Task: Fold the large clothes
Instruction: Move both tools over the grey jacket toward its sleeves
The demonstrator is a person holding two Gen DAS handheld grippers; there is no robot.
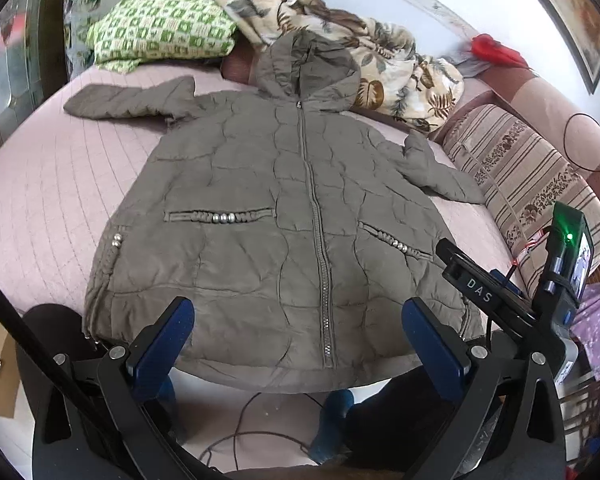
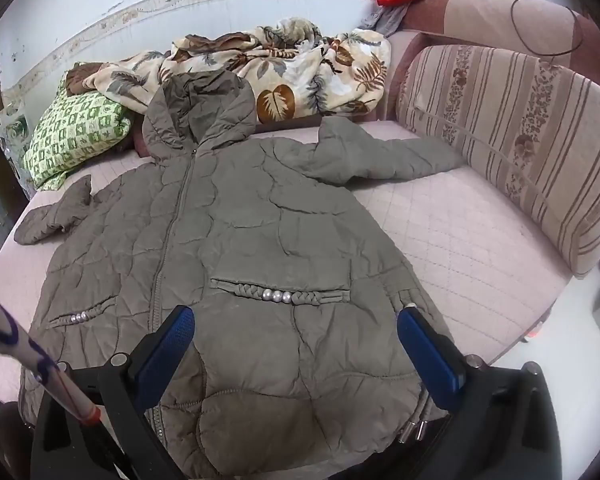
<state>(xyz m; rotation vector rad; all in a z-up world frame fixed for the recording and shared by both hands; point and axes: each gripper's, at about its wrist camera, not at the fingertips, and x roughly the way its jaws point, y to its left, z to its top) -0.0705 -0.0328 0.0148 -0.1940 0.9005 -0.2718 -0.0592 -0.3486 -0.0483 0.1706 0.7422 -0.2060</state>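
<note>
A grey-brown quilted hooded jacket (image 1: 284,216) lies flat and zipped, front up, on a pink quilted bed (image 1: 60,200), with both sleeves spread out and its hem hanging over the near edge. It also shows in the right wrist view (image 2: 236,248). My left gripper (image 1: 300,332) is open and empty, above the hem near the zipper's lower end. My right gripper (image 2: 296,340) is open and empty, above the jacket's lower right part, below the pearl-trimmed pocket (image 2: 280,296). The right gripper's body (image 1: 540,292) shows at the right of the left wrist view.
A green checked pillow (image 1: 160,32) and a leaf-print blanket (image 1: 340,52) lie at the bed's far side. A striped cushion (image 2: 520,140) and padded headboard (image 2: 500,12) bound the right side. Cables (image 1: 240,432) lie on the floor below the bed edge.
</note>
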